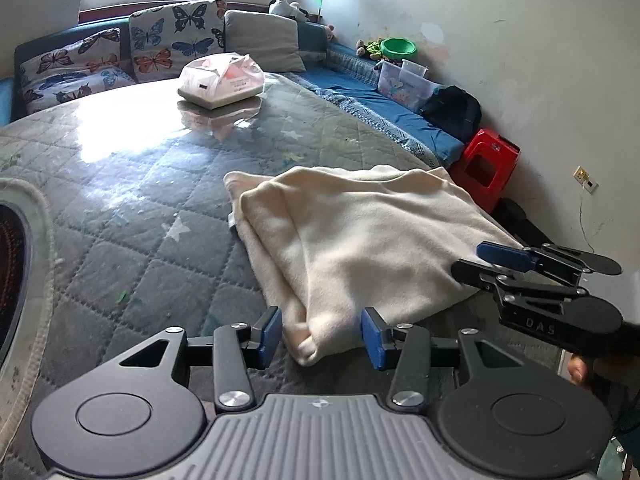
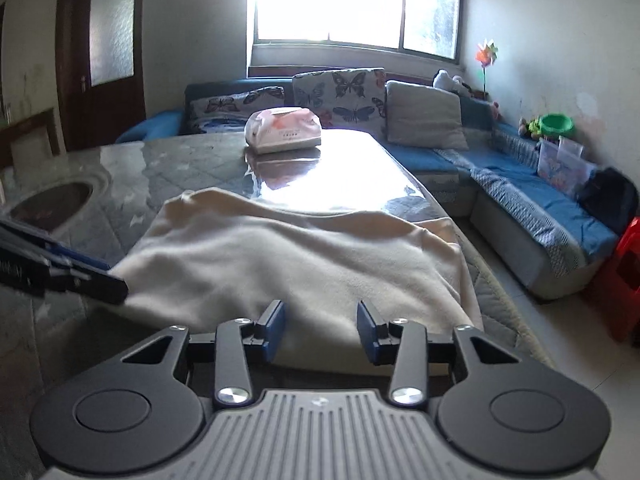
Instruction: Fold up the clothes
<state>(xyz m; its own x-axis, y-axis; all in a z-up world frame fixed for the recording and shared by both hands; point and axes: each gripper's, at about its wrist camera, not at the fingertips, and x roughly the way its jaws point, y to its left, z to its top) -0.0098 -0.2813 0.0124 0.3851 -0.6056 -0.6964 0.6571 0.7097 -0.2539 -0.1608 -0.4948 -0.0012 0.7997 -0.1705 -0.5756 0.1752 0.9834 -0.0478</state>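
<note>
A cream garment (image 1: 360,240) lies folded on the quilted table (image 1: 140,208); it also shows in the right wrist view (image 2: 288,264). My left gripper (image 1: 320,334) is open, its blue pads either side of the garment's near left corner. My right gripper (image 2: 322,328) is open over the garment's near edge. The right gripper also shows in the left wrist view (image 1: 480,260) at the garment's right corner. The left gripper shows at the left of the right wrist view (image 2: 116,280), beside the garment's left edge.
A pink and white bag (image 1: 222,82) sits at the far middle of the table. A round hole (image 2: 52,200) opens in the table at the left. A blue sofa (image 2: 540,216) with cushions runs behind and to the right. A red stool (image 1: 488,164) stands by the wall.
</note>
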